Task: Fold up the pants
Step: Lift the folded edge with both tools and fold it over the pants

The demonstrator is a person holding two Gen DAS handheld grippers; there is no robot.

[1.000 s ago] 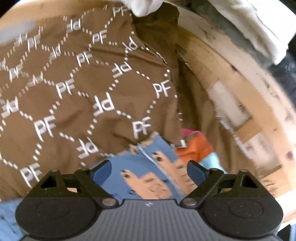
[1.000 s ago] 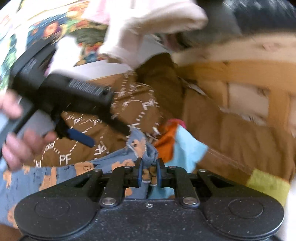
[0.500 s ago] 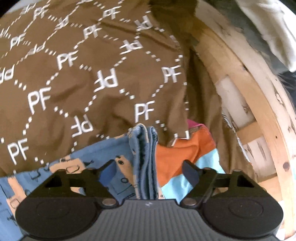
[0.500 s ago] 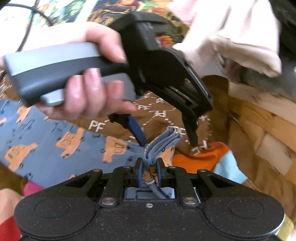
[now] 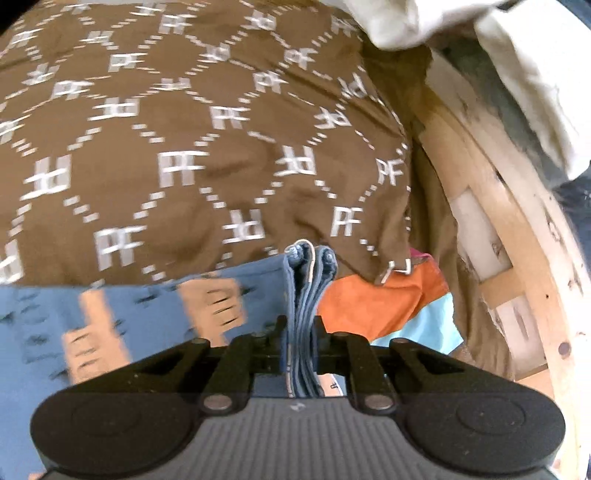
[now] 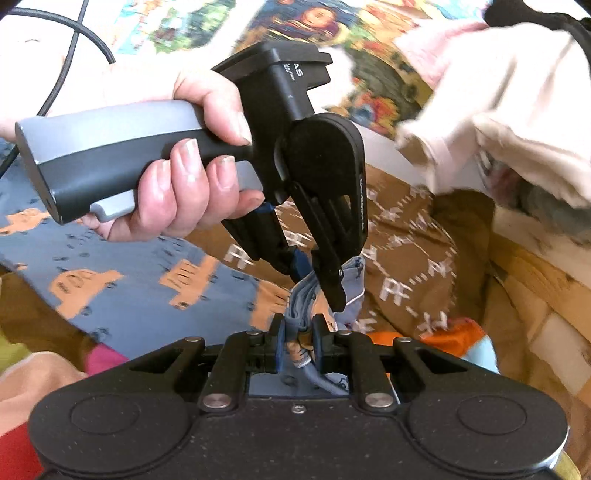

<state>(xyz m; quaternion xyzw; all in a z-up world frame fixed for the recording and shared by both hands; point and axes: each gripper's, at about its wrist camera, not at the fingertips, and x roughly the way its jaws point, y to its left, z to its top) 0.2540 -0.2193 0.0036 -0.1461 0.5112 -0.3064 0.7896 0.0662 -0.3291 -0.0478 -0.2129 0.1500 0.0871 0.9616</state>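
while both grippers' fingers clamp one bunched end, pants (image 6: 122,273) stretch leftward across brown bedding (image 5: 177,122)

Brown cloth w/ white "PF" diamond print (image 5: 192,122) covers most of the surface. Pale wooden frame (image 5: 517,258), worn, w/ white foam blocks between slats, curves along the right. Orange/light-blue fabric (image 5: 399,306) beside it. Cream cloth (image 6: 498,110) heaped above; colourful patterned sheet (image 6: 303,22) behind. Bright daylight.
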